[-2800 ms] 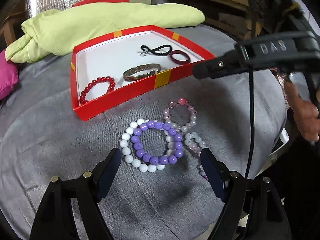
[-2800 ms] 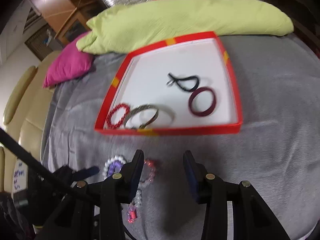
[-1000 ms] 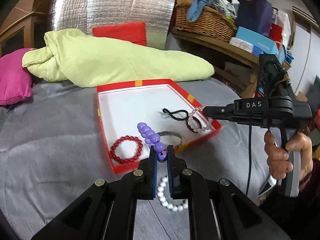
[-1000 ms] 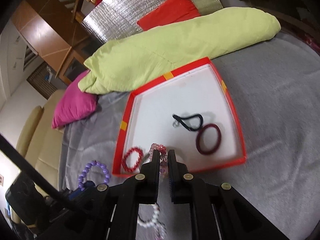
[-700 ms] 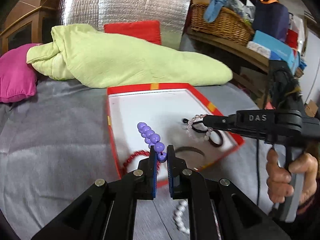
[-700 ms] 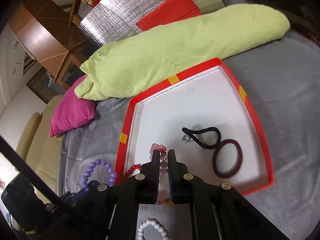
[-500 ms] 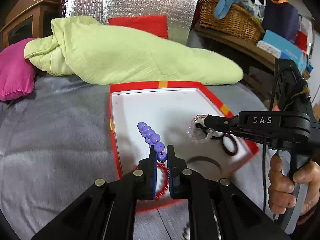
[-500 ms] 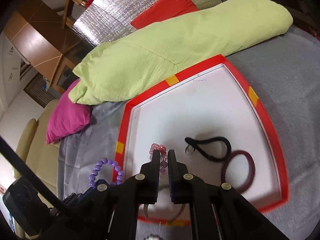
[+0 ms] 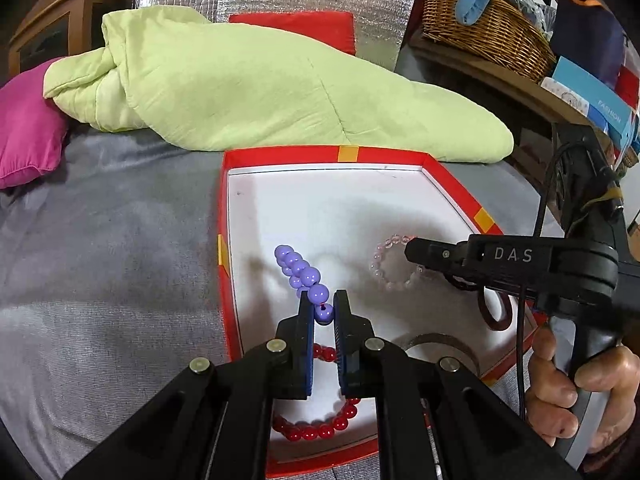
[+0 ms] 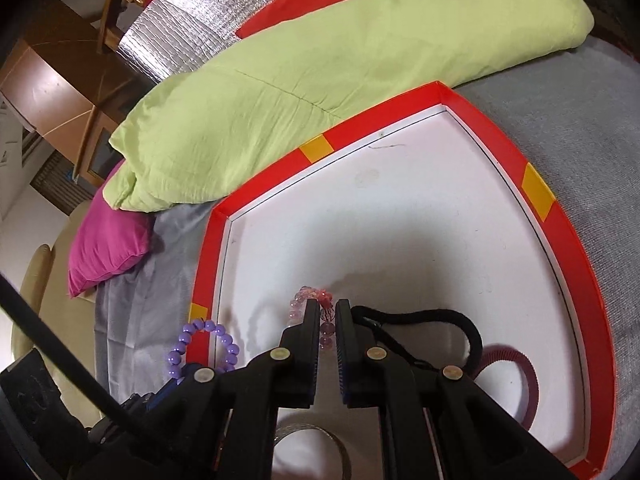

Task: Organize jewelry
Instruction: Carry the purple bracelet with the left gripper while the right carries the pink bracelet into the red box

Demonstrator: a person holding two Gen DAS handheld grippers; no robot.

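My left gripper (image 9: 323, 307) is shut on a purple bead bracelet (image 9: 300, 270), held over the left part of the red-rimmed white tray (image 9: 280, 156). My right gripper (image 10: 327, 316) is shut on a pale pink bead bracelet (image 10: 310, 300), held above the tray's floor (image 10: 400, 220). In the left wrist view the pink bracelet (image 9: 390, 264) hangs from the right gripper's tip (image 9: 414, 246). In the right wrist view the purple bracelet (image 10: 200, 346) shows at the lower left. Inside the tray lie a red bead bracelet (image 9: 320, 432), a silver bangle (image 9: 440, 346), a black cord (image 10: 424, 318) and a dark red ring (image 10: 516, 368).
A lime-green quilt (image 9: 260, 88) lies right behind the tray on the grey bedcover (image 9: 100, 260). A magenta pillow (image 9: 24, 140) sits at the far left. A wicker basket (image 9: 480, 28) and boxes stand on a shelf at the back right. A hand (image 9: 580, 392) grips the right handle.
Both grippers have moved forward and down over the tray, each still holding its bracelet. The white bead bracelet on the bedcover has dropped out of view.
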